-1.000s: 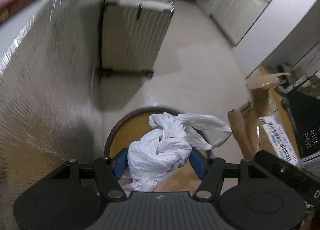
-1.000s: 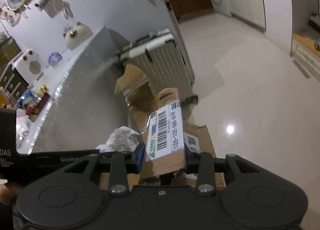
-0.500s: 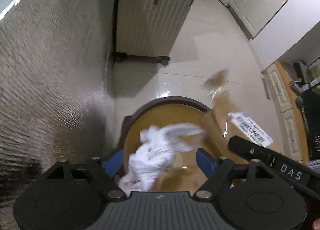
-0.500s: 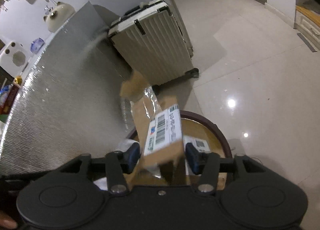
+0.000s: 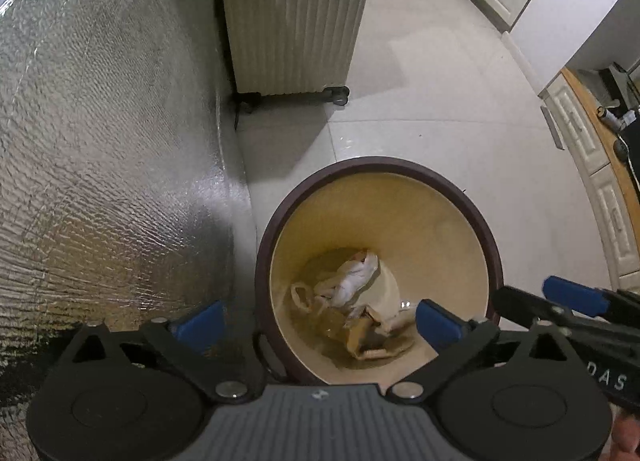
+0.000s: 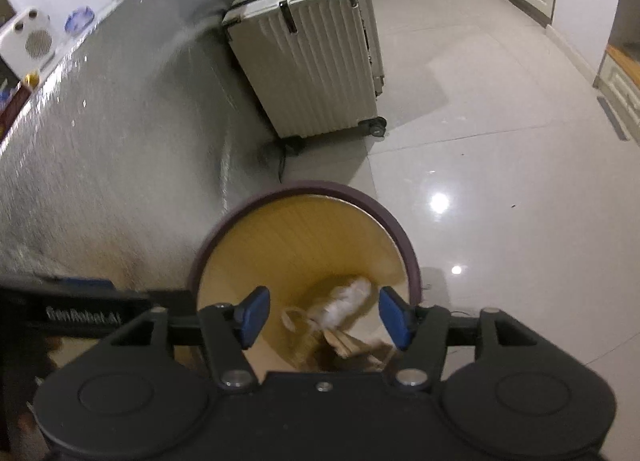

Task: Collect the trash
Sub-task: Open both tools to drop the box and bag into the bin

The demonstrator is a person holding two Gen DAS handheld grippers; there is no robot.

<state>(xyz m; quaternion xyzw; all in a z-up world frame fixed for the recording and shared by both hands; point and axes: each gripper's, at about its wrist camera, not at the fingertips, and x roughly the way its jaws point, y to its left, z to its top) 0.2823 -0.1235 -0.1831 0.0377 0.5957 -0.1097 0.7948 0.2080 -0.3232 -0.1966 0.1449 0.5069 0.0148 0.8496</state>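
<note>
1. While its jaws are opening with nothing between them, the left gripper points down over the round bin on the tiled floor.
2. Far below its blue fingers, a crumpled white plastic bag lies at the bin's bottom, touching a piece of torn cardboard.
3. The right gripper, jaws also opening and empty, hangs above the same bag and cardboard.
4. A pale suitcase stands beyond the bin, beside a silver foil-covered wall.
</note>
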